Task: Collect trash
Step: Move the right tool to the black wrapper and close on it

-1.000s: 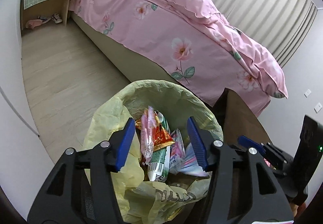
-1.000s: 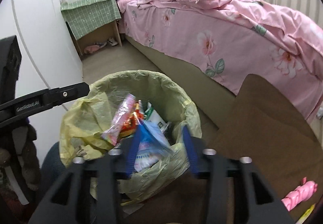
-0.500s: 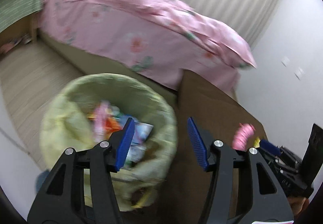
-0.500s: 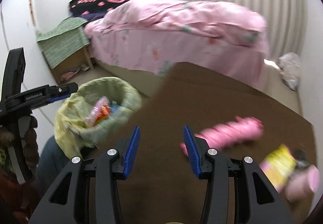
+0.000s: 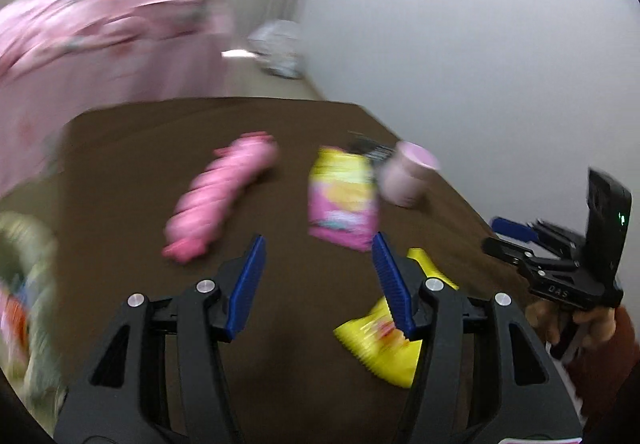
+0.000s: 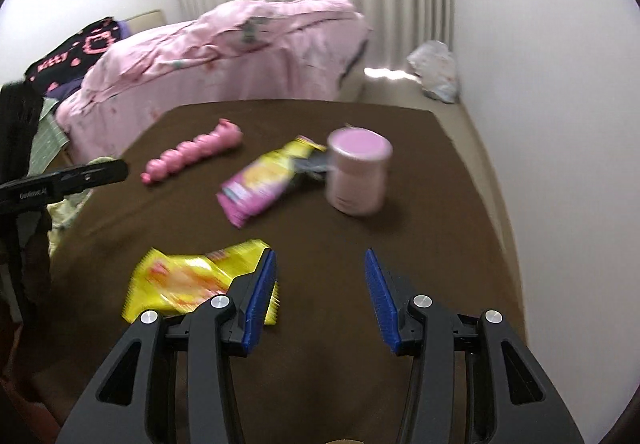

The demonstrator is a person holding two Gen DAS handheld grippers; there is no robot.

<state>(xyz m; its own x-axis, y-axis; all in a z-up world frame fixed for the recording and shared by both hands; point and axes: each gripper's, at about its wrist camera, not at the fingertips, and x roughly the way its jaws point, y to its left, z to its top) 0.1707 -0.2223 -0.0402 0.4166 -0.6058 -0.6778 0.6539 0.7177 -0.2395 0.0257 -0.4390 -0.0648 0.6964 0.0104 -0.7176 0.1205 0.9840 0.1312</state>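
Reaching for the crinkled yellow foil wrapper (image 6: 200, 280), which lies on the brown desk (image 6: 400, 224) just beside your right gripper's (image 6: 320, 294) spread, empty fingers (image 6: 260, 296), centre them over it before closing.

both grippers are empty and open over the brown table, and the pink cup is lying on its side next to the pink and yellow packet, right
Not quite: the pink cup stands upright beside the pink and yellow packet, as the right wrist view shows. The rest holds: left gripper and right gripper are open and empty over the brown table.
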